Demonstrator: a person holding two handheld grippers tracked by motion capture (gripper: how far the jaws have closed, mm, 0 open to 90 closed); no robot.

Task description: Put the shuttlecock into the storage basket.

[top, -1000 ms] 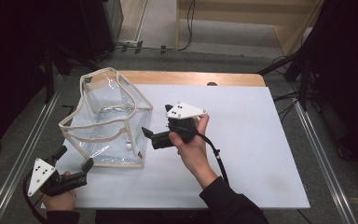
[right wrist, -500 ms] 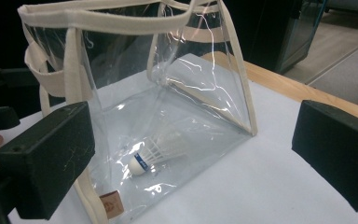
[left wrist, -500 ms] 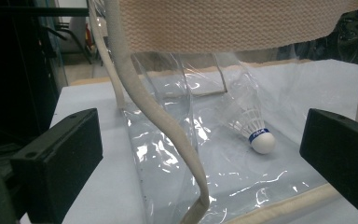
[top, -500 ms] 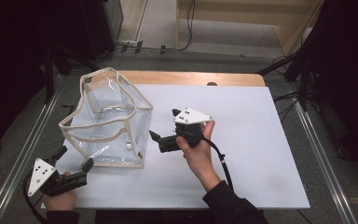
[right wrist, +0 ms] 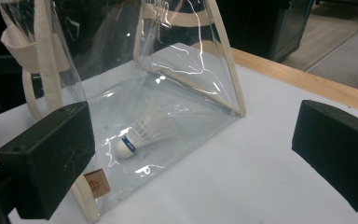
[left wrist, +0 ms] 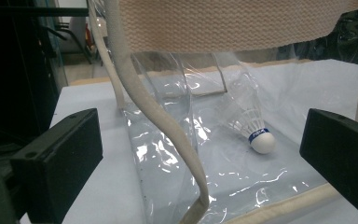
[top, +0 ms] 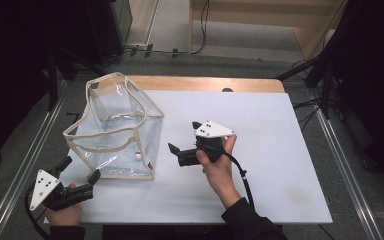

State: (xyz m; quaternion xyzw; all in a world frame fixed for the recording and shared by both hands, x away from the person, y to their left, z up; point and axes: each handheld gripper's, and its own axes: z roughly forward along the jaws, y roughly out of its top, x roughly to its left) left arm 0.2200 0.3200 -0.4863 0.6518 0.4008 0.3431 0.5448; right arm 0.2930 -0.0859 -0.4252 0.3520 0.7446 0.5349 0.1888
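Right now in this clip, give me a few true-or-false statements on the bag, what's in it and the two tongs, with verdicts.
1. A shuttlecock lies inside the clear bag. True.
2. The right tongs are shut on the bag's trim. False: their jaws stand wide apart, holding nothing, off the bag's right side.
3. The left tongs are open, near the bag's front corner. True.
4. The bag lies flat and folded on the table. False: it stands up, its top open.
5. The shuttlecock's cork is bright red. False: it is white with a blue band.
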